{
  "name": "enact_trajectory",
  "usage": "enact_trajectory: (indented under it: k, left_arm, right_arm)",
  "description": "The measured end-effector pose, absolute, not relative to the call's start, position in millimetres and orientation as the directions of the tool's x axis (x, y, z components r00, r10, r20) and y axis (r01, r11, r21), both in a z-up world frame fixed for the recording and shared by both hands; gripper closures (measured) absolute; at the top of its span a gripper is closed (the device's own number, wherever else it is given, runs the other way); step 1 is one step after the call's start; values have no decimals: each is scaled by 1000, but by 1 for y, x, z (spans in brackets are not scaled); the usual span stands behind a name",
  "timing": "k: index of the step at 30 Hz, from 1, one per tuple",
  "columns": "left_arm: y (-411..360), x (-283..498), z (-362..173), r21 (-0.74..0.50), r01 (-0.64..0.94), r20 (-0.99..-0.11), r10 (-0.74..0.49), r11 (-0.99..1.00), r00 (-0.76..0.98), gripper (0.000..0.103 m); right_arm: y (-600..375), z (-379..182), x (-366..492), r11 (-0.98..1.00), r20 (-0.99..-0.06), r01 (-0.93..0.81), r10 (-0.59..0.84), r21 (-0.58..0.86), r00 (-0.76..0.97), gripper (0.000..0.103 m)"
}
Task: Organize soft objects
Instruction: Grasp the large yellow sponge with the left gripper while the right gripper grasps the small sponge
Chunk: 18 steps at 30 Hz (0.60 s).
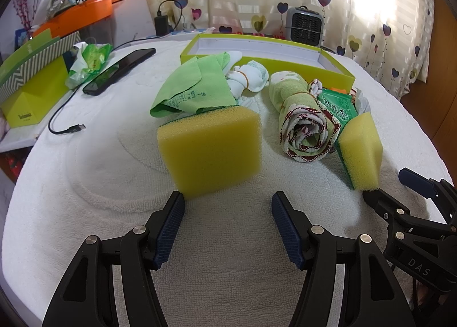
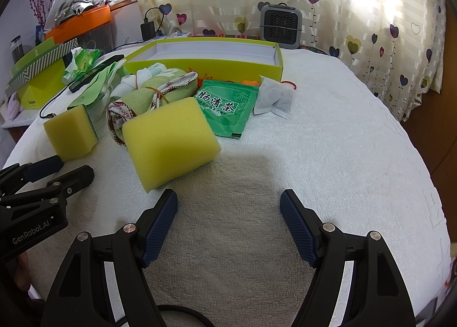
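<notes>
Two yellow sponges (image 1: 210,152) (image 2: 168,145) stand on the towel-covered worktop (image 2: 328,155) just ahead of my left tongs (image 1: 228,209) and right tongs (image 2: 228,207), both spread, empty.

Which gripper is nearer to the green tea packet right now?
Right. The right gripper sits just short of the green tea packet, behind one sponge. The left gripper is farther off, beyond the rolled towel.

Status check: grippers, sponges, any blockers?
Both hand-held grippers, left and right, open, empty. Two sponges on towel, unboxed. Box open; nothing blocking.
</notes>
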<state>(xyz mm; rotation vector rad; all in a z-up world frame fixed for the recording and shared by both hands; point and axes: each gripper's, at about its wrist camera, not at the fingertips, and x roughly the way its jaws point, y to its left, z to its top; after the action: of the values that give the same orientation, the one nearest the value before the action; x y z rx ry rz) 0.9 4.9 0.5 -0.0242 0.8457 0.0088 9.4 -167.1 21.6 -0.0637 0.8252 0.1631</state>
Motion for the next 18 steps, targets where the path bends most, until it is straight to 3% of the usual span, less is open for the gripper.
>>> enact_trajectory:
  k: [8, 18]
  left_arm:
    - [16, 0, 7, -69, 10, -753, -58, 998, 656, 41]
    - [40, -9, 20, -206, 54, -711, -187, 977, 678, 41]
  right_arm:
    - [-169, 26, 7, 980, -735, -195, 157, 34, 660, 28]
    - [-166, 43, 1, 934, -663, -319, 343, 162, 666, 28]
